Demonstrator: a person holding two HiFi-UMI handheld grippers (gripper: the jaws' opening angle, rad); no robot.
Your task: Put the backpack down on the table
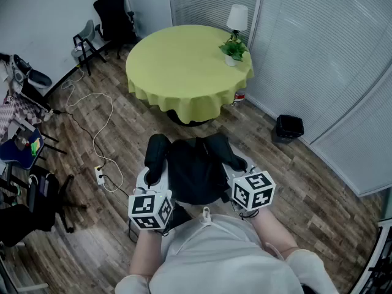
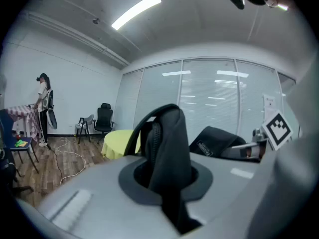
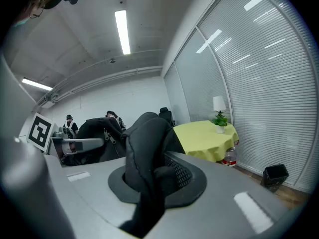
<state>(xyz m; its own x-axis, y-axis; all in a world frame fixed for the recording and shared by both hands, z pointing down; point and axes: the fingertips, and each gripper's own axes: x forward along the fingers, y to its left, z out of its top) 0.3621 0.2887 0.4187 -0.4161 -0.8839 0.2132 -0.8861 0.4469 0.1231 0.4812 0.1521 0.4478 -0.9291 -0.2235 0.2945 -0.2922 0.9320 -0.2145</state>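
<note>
Two padded shoulder straps (image 2: 167,138) of black fabric backpack (image 1: 196,170) pinched, left gripper (image 2: 167,183) clamped on one, right gripper (image 3: 149,183) on other, round yellow-clothed table (image 1: 177,66) ahead, well apart

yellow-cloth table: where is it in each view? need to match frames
Head view: table top centre, beyond the backpack.
Left gripper view: table low, left of centre, partly behind the strap.
Right gripper view: table right of centre.
Shared landmark: black office chair beyond it.

Head view steeply down from above the backpack (image 1: 196,164), yellow table (image 1: 184,66) ahead, both gripper views low, facing forward, each tight behind a shoulder strap (image 2: 167,148), all sharing that table.
</note>
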